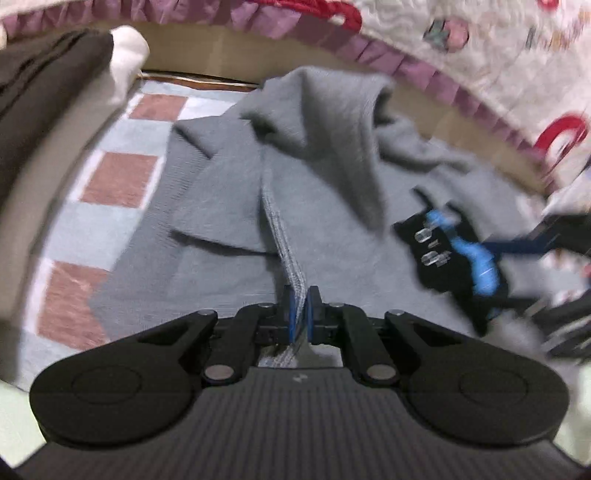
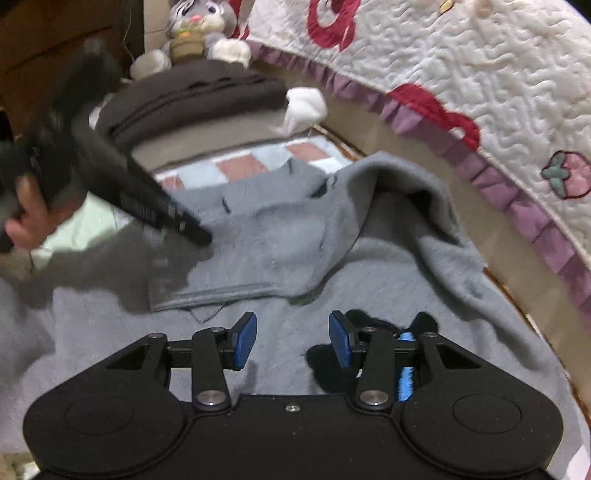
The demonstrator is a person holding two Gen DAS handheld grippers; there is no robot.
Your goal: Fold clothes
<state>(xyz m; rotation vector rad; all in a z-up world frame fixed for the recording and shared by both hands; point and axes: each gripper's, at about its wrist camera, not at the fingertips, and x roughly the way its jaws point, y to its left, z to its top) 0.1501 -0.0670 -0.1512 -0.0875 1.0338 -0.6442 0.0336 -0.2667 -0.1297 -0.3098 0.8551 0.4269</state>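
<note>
A grey knit sweater lies crumpled on the checked mat, one part folded over and standing up near the back. My left gripper is shut on a ribbed edge of this sweater, the strip running between its blue pads. In the right wrist view the same sweater spreads under my right gripper, which is open just above the cloth with nothing between its blue pads. The left gripper reaches in from the upper left, held by a person's hand. The right gripper shows blurred at the right.
A blue and pink checked mat lies beneath the sweater. A white quilt with red patterns and a purple ruffle borders the far and right sides. A stack of dark folded clothes and a plush rabbit sit at the back left.
</note>
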